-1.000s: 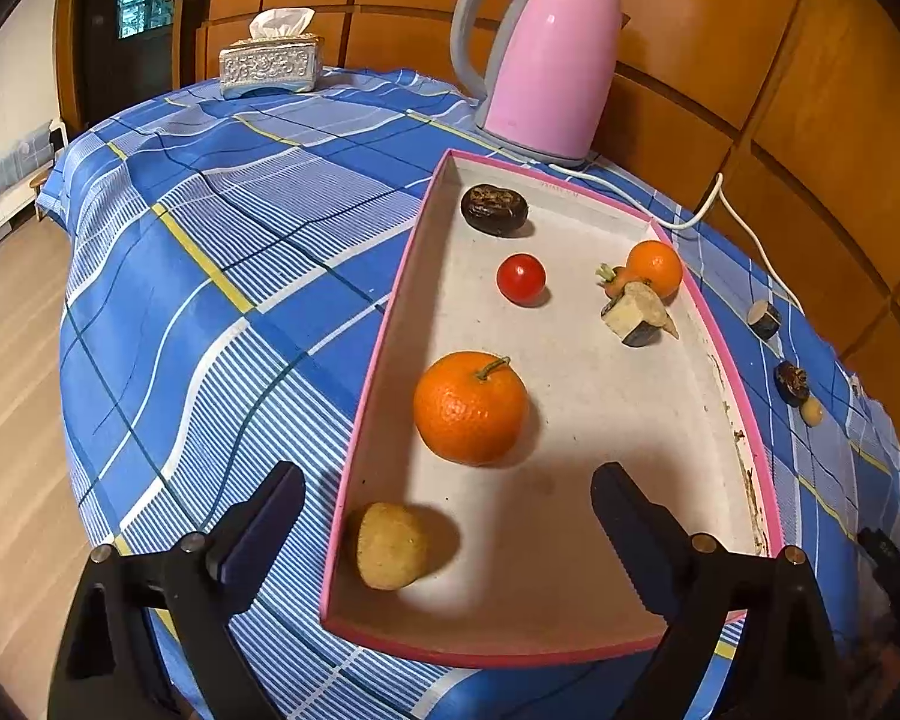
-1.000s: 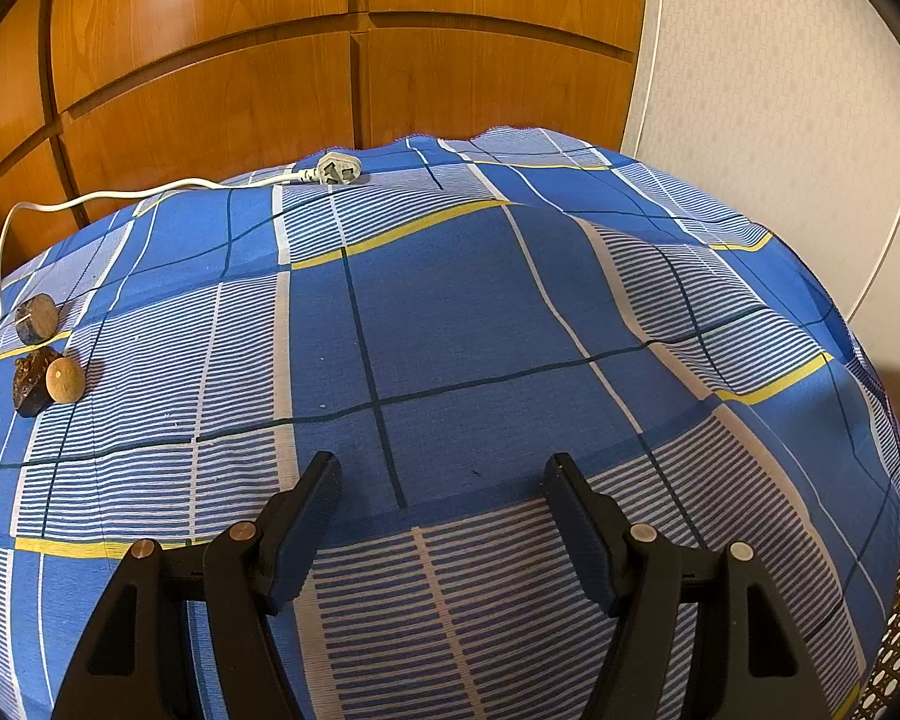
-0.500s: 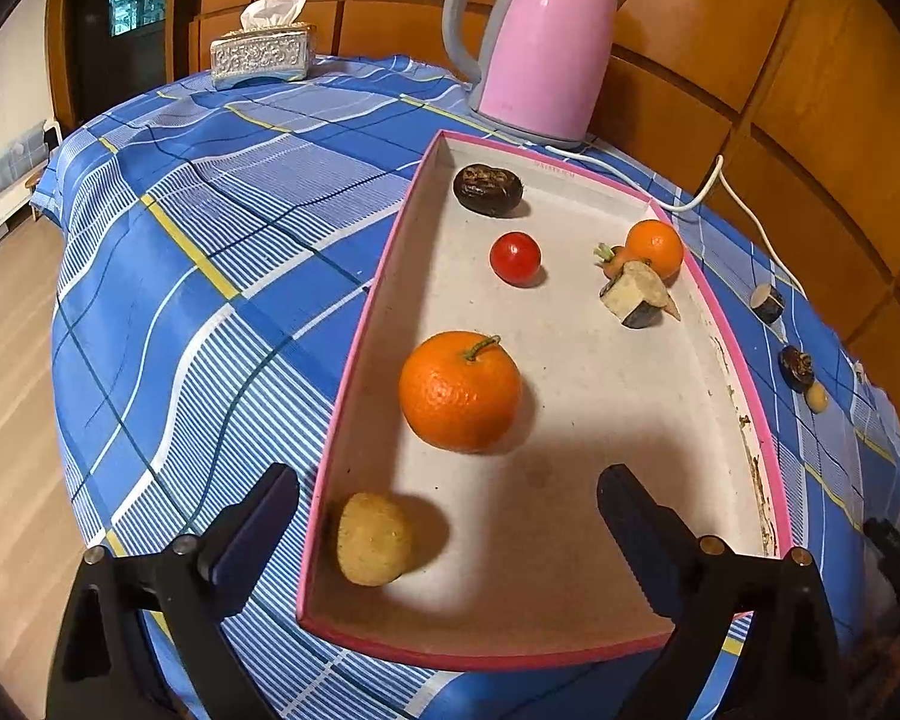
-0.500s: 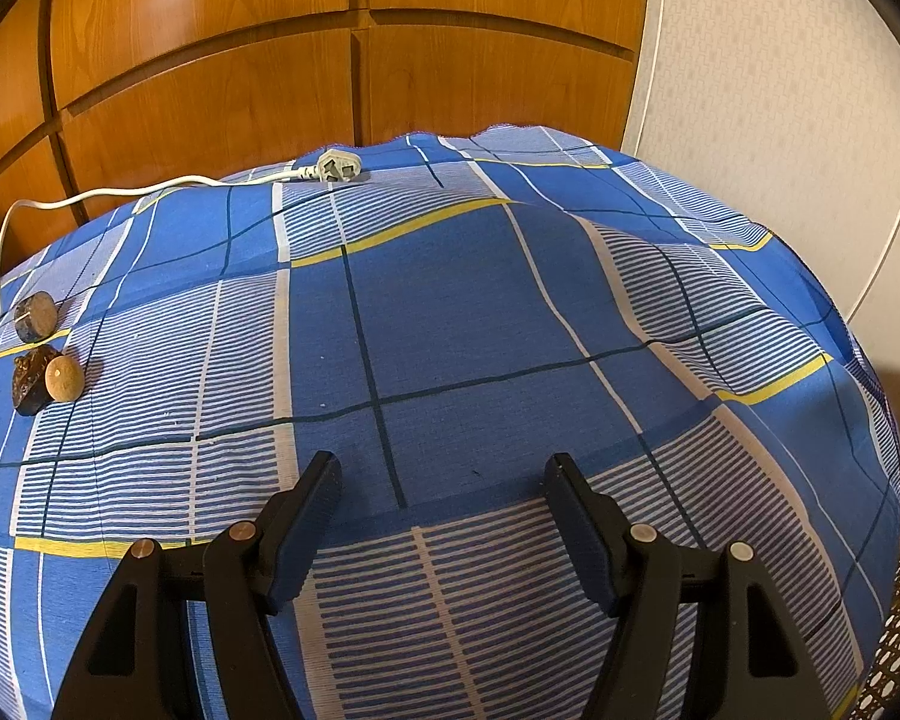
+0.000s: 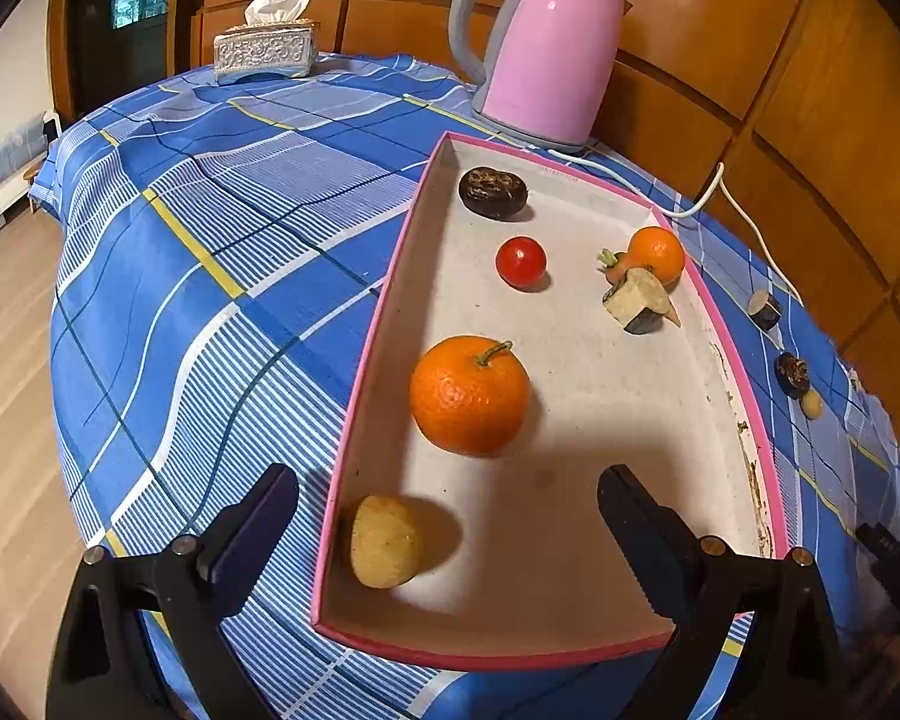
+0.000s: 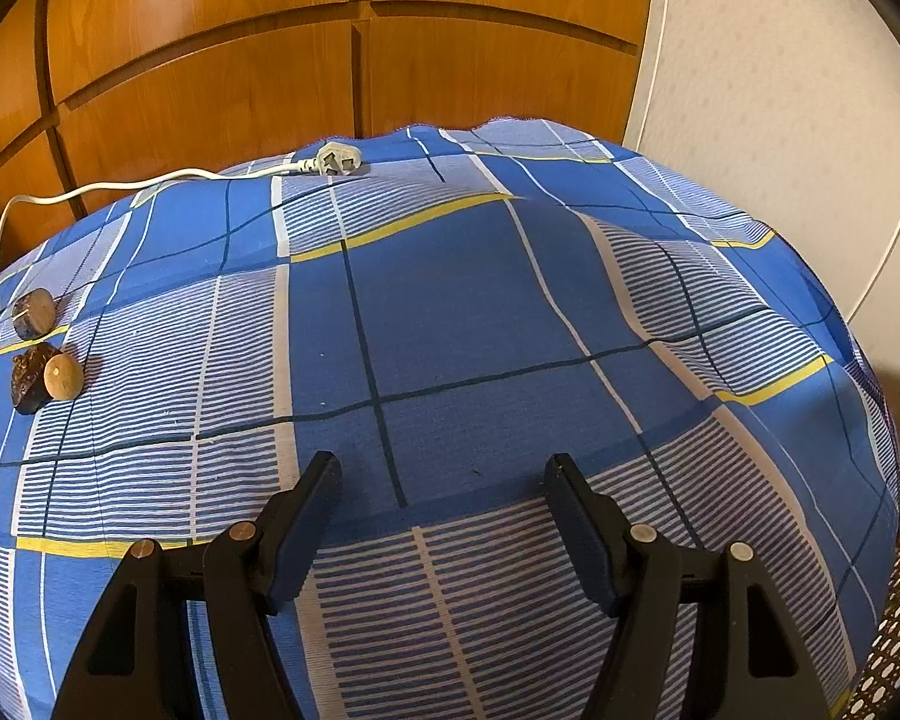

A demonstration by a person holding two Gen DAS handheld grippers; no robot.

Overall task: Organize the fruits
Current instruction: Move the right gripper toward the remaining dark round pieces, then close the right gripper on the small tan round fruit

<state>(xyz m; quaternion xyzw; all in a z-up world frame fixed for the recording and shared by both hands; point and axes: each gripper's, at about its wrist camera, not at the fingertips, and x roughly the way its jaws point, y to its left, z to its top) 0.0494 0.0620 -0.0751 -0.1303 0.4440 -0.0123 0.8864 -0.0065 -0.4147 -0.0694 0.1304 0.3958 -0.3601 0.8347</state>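
Here, the left claw [image 5: 447, 516] hangs released over the near end of a pink-rimmed tray [image 5: 366, 360] on the cloth-covered surface [image 5: 210, 228], a large orange [image 5: 469, 395] just ahead, a yellowish fruit [image 5: 385, 542] in the near left corner. The right claw [image 6: 441, 504], also released, grasps nothing. Three small pieces [image 6: 45, 354] lie outside the tray; round fruit may roll if nudged.

Wood-panelled wall [image 6: 210, 60] behind blue plaid tablecloth [image 6: 450, 330]; pale wooden floor [image 5: 6, 390].
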